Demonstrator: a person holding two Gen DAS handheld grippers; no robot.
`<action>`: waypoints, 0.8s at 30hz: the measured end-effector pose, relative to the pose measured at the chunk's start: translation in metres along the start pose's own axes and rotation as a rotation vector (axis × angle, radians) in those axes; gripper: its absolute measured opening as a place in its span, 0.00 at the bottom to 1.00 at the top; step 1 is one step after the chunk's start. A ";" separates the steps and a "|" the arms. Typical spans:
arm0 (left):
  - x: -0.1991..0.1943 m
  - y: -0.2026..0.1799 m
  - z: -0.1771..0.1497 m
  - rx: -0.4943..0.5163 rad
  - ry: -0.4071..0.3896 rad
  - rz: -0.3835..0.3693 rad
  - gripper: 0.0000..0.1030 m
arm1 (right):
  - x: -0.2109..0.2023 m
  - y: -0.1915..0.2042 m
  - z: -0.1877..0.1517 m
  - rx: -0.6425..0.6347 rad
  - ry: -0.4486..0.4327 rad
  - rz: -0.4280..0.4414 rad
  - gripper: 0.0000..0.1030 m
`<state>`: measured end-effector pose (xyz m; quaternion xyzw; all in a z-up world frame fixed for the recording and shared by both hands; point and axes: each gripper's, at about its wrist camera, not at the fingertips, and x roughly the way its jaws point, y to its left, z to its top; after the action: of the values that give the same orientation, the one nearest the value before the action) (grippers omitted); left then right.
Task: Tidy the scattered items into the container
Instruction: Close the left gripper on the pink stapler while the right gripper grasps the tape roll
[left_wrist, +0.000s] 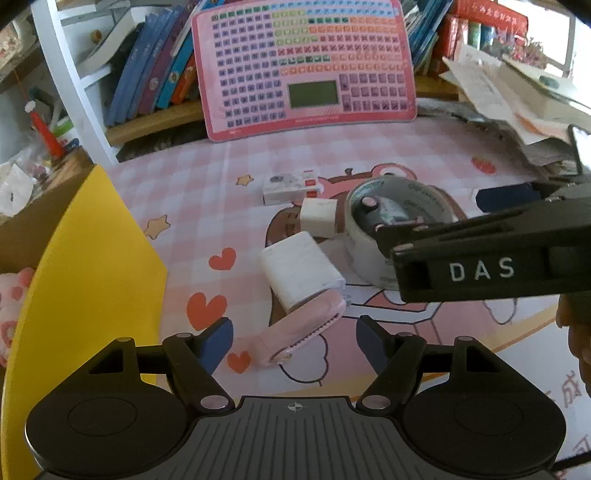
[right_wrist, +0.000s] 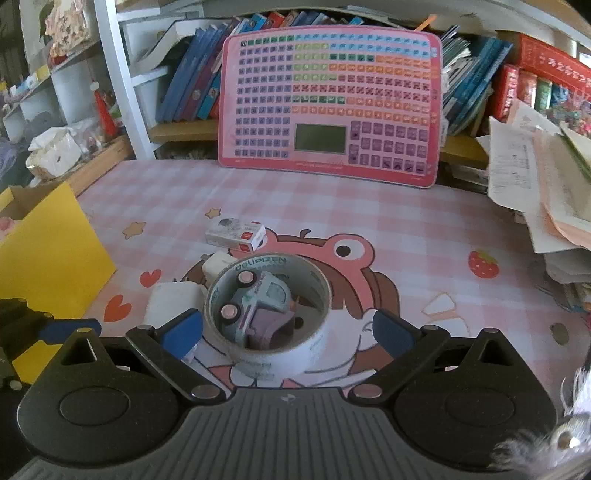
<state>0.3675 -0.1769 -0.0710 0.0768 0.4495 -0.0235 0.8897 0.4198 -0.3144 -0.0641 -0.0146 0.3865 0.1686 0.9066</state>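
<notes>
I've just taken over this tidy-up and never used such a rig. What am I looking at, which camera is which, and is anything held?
A person holds two hand grippers, each with a fisheye camera looking along its blue-padded fingers. Left wrist view: the left gripper is open over a pink-handled lint roller. Right wrist view: the right gripper is open around a tape roll with a toy car inside. Also on the pink mat: a small printed box and the yellow container. Nothing is held.
</notes>
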 end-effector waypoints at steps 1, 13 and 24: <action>0.002 0.000 0.000 0.001 0.006 0.002 0.66 | 0.004 0.000 0.001 -0.002 0.003 0.001 0.97; 0.015 -0.001 0.002 0.007 0.037 -0.050 0.37 | 0.033 0.010 0.007 -0.041 0.032 0.008 0.93; 0.010 -0.001 0.001 0.008 0.070 -0.174 0.13 | 0.020 0.000 -0.001 -0.007 0.014 0.028 0.81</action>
<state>0.3742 -0.1774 -0.0783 0.0418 0.4853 -0.0999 0.8676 0.4327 -0.3089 -0.0789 -0.0136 0.3926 0.1824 0.9013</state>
